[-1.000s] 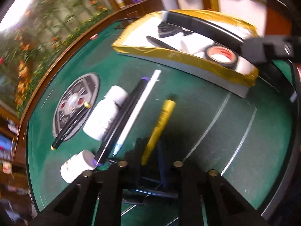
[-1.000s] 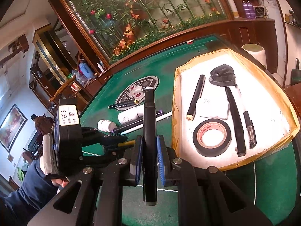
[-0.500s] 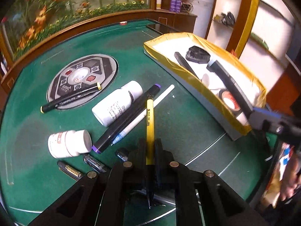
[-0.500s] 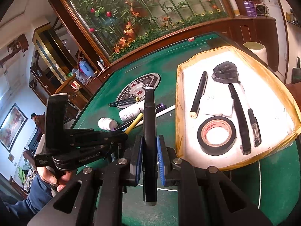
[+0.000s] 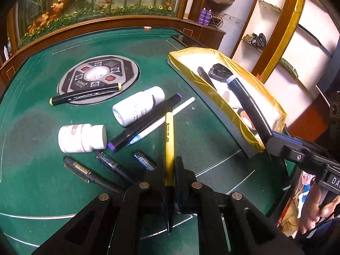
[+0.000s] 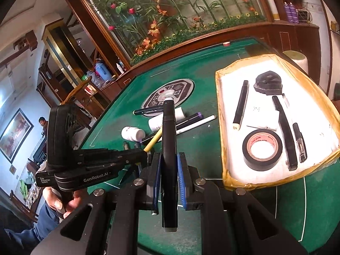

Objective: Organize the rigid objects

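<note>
Yellow pen [image 5: 169, 146] — in left claw [image 5: 169, 170]

Green felt table [image 5: 191, 127] – matt; tray [image 6: 225, 170] rim glossy gold tape; white bottles [image 5: 81, 138] smooth plastic.

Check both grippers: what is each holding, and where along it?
The left gripper clamps a yellow pen near its tip end. The right gripper clamps a black marker around mid-length.
</note>
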`<state>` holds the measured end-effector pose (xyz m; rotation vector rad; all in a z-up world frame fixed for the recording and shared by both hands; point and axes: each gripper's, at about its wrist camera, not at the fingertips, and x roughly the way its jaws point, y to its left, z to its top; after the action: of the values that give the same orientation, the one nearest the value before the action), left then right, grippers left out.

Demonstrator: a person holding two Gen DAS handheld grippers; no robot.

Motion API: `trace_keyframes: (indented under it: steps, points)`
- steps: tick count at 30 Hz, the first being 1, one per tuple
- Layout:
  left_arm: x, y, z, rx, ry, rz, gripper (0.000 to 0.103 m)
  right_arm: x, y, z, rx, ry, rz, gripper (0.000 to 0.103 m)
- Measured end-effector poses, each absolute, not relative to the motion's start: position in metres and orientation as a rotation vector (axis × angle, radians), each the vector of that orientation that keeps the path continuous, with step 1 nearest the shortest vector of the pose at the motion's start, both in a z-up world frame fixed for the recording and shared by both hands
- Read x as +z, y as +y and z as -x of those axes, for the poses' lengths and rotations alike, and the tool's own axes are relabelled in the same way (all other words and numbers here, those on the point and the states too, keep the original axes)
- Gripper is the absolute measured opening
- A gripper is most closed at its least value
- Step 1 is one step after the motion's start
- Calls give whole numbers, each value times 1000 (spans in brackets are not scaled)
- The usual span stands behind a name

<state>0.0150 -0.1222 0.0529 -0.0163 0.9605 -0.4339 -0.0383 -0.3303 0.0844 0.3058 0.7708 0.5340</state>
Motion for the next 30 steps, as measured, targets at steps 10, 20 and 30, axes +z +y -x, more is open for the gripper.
trace_keyframes:
  steps: [10, 20, 30]
  points:
    - [54, -106, -11, -449, 955, 85, 8, 87, -319, 40, 550, 775, -289, 14]
    - [47, -99, -19, -463, 973, 138, 8, 77, -315, 27, 550, 819, -294, 14]
    - [47, -104, -25, -497, 975, 145, 8, 60, -312, 10, 554, 853, -316, 14]
